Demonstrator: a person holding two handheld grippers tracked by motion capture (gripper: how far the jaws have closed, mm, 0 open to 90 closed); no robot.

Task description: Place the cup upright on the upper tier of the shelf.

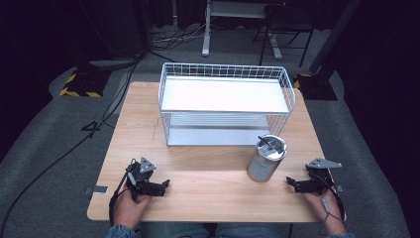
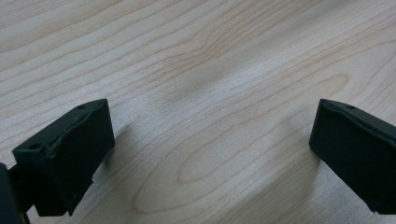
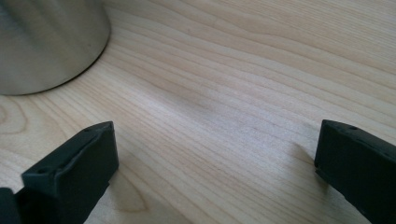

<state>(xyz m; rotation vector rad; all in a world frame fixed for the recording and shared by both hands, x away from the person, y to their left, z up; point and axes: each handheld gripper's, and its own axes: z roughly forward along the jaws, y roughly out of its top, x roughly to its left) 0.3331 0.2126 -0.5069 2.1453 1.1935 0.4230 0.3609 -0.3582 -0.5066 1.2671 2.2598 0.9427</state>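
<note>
Claws idle: left claw (image 1: 165, 184) and right claw (image 1: 290, 183) both agape on table (image 1: 208, 193), nothing held; likely next, right reaches canister (image 1: 266, 158) at 11 o'clock.

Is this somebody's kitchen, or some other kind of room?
Probably a recording room or lab, not a kitchen. The wooden table stands on grey carpet with cables trailing across the floor, dark curtains hang all round, and a person holds a gripper in each hand.
</note>
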